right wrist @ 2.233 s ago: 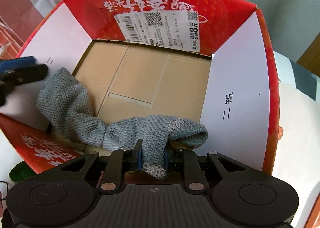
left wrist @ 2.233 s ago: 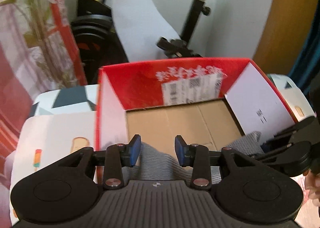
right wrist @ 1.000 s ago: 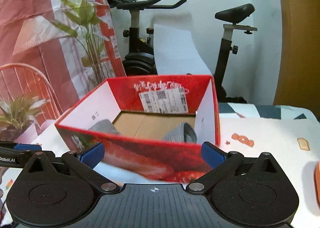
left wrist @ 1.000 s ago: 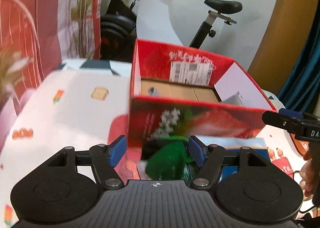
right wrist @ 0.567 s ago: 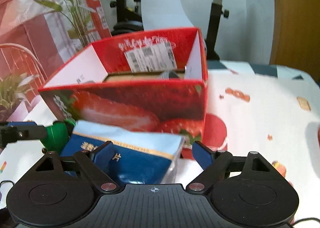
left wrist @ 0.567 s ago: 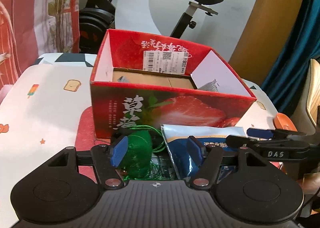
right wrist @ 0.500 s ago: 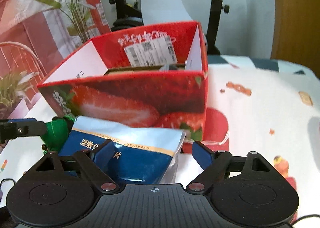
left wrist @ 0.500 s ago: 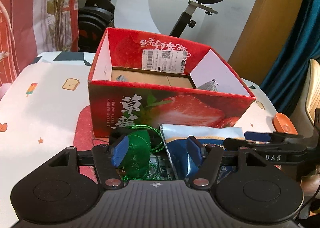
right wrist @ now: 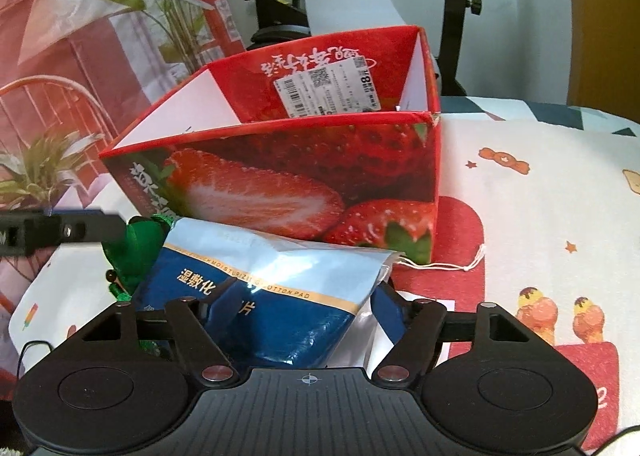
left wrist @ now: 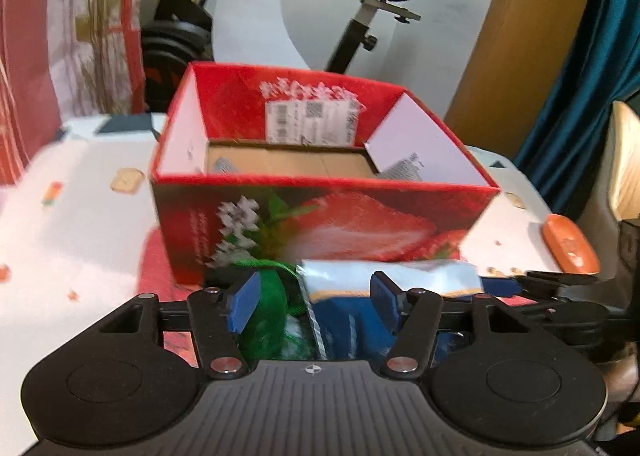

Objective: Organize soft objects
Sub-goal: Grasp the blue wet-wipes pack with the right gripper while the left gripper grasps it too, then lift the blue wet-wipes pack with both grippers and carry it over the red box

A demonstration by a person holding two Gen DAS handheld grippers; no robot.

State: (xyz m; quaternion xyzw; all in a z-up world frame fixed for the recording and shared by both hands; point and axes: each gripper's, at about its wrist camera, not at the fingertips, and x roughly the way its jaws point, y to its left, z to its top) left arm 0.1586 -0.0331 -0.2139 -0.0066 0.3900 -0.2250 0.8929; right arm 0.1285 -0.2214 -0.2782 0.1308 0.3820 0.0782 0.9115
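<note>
Here, one red box (right wrist: 304, 176), one blue pouch (right wrist: 276, 296), one green bag (left wrist: 266, 308)

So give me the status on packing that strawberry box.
Done: a grey cloth already lies inside the strawberry box. In hand: nothing is gripped yet. The right gripper has its jaws closing around the blue pad pouch, and the left gripper has been narrowing over the green mesh bundle. Left: lifting both into the box.
</note>
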